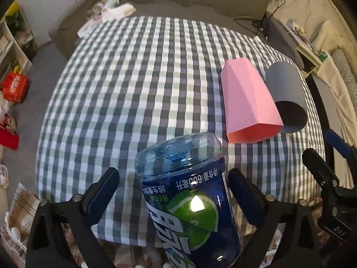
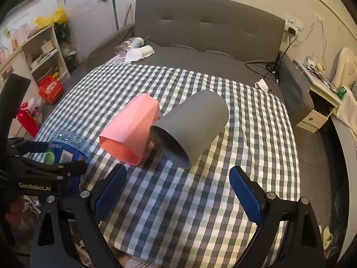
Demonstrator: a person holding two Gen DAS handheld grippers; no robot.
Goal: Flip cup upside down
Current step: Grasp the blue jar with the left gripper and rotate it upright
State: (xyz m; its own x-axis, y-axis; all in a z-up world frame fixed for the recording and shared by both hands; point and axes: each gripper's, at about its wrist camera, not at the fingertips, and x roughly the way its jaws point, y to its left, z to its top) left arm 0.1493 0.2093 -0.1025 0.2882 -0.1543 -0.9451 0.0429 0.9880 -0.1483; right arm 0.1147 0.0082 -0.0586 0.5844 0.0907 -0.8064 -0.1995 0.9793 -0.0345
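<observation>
A pink faceted cup (image 1: pixel 248 101) (image 2: pixel 131 129) and a grey round cup (image 1: pixel 286 98) (image 2: pixel 191 127) lie on their sides, touching, on the checked cloth (image 1: pixel 138 84) (image 2: pixel 200 196), mouths toward me. A blue bottle (image 1: pixel 189 198) (image 2: pixel 67 149) stands upside down between the fingers of my left gripper (image 1: pixel 176 192). The jaws are wide; the right finger (image 1: pixel 243 197) is close to the bottle, the left finger stands apart from it. My right gripper (image 2: pixel 178 189) is open and empty, just short of the grey cup's mouth.
The cloth covers a grey bed with a padded headboard (image 2: pixel 209 22). White cups and clutter (image 2: pixel 136 49) lie at the bed's far left. Shelves (image 2: pixel 42 51) and a red bag (image 2: pixel 50 89) stand at the left, a nightstand (image 2: pixel 321 102) with cables at the right.
</observation>
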